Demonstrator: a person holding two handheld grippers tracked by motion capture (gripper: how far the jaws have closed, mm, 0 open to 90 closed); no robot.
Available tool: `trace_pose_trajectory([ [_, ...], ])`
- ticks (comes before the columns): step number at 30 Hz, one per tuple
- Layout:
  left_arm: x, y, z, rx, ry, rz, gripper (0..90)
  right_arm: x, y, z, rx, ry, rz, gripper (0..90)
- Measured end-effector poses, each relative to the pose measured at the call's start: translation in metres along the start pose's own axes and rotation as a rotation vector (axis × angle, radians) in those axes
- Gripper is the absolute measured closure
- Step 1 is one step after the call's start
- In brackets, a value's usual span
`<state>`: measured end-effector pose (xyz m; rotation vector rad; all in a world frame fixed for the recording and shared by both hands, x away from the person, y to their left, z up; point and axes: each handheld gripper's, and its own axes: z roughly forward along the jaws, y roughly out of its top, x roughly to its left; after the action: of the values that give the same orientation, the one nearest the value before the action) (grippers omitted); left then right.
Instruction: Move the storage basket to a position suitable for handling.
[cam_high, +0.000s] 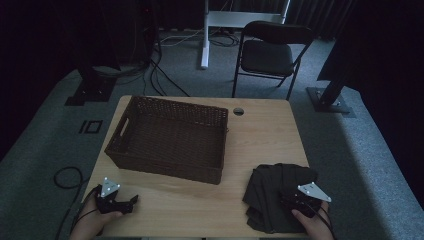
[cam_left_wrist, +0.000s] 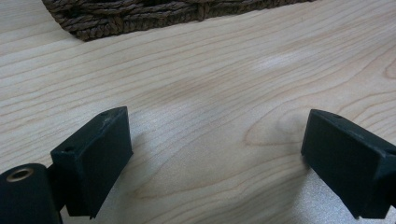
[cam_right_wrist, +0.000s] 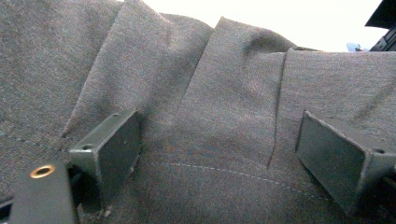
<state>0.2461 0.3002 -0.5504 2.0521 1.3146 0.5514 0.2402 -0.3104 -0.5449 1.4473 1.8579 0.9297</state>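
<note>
Right gripper (cam_right_wrist: 217, 154): jaws wide apart, nothing pinched, hovering right over the dark folded cloth (cam_right_wrist: 224, 84), which spreads between and under both jaws; contact with the fabric can't be told. In the high view the right gripper (cam_high: 295, 199) sits over the cloth pile (cam_high: 272, 187) at the table's near right corner. Left gripper (cam_left_wrist: 215, 154): jaws wide apart, nothing between them, bare wooden table (cam_left_wrist: 210, 79) below, near left edge. Wicker basket (cam_high: 170, 137) sits on the table's left half, well apart from the cloth.
</note>
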Motion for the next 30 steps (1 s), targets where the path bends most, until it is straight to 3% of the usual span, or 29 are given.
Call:
trace_pose_trajectory([
  [9, 0.004, -0.001, -0.002, -0.002, -0.022, 0.008, 9.2, 0.001, 0.002, -0.002, -0.011, 0.008, -0.001, 13.1],
  [13, 0.009, -0.003, -0.005, 0.004, -0.020, 0.013, 9.5, 0.000, 0.007, -0.006, -0.039, 0.022, 0.043, 13.1],
  [16, 0.013, -0.003, -0.007, 0.001, -0.024, 0.003, 15.3, 0.001, 0.014, -0.010, -0.064, 0.024, 0.062, 13.2],
  [22, 0.022, 0.002, -0.012, -0.012, -0.015, -0.006, 15.3, 0.008, 0.031, -0.013, -0.094, 0.057, 0.072, 13.1],
  [30, 0.036, 0.012, -0.020, -0.051, -0.003, -0.022, 15.2, 0.025, 0.058, -0.009, -0.129, 0.097, 0.036, 13.2],
])
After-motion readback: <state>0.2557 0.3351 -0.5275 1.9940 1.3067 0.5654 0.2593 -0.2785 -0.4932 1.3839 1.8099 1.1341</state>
